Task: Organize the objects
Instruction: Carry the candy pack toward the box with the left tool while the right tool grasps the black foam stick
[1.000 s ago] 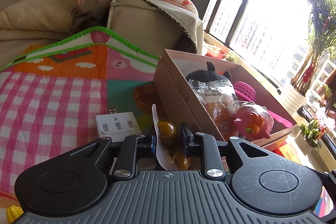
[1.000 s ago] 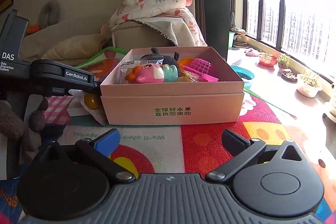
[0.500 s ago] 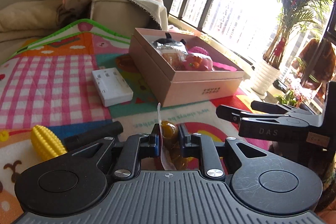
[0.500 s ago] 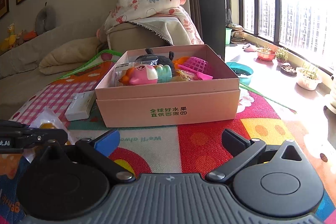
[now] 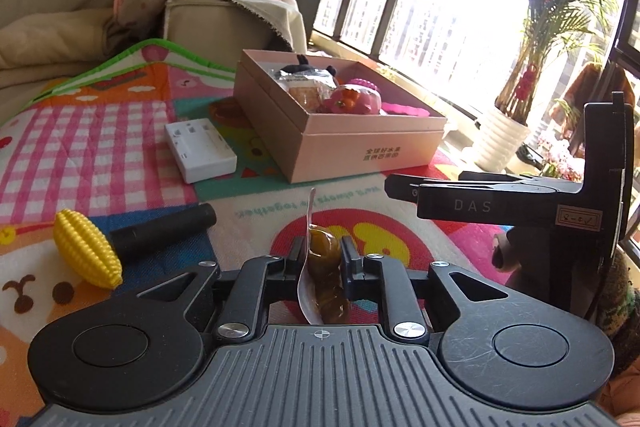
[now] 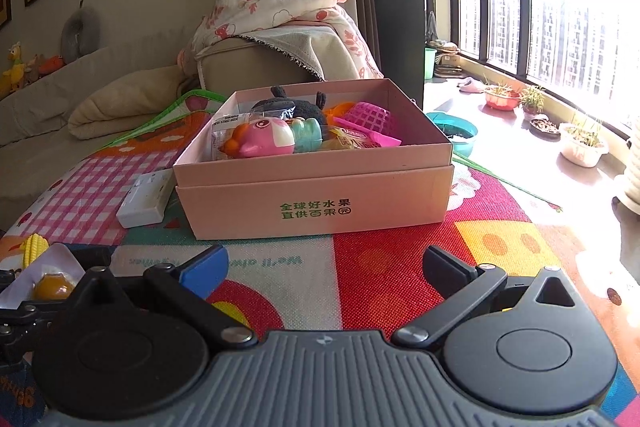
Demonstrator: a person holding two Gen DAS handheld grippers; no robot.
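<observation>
Your left gripper [image 5: 322, 261] moved back from the pink cardboard box [image 5: 360, 151], clenching the clear packet of amber sweets [image 5: 324, 275]; your right gripper [image 6: 324, 269] waits released.

A clear packet of amber-brown candied fruit [image 5: 325, 263] stood on edge at lower centre of the left wrist view, pinched between two black pads. Above it, at centre frame, sat an open pink cardboard box [image 5: 360, 151] with green print on its front wall, on a colourful play mat. Inside it lay a pink pig toy [image 5: 352, 101], a sealed snack bag [image 5: 306, 89], a black plush [image 5: 304, 67] and a pink mesh basket [image 6: 370, 115]. Left of the box, just beside it, a white power strip [image 5: 200, 149] lay flat. At lower left, a yellow corn-shaped toy with a black handle [image 5: 88, 255] lay on its side.
</observation>
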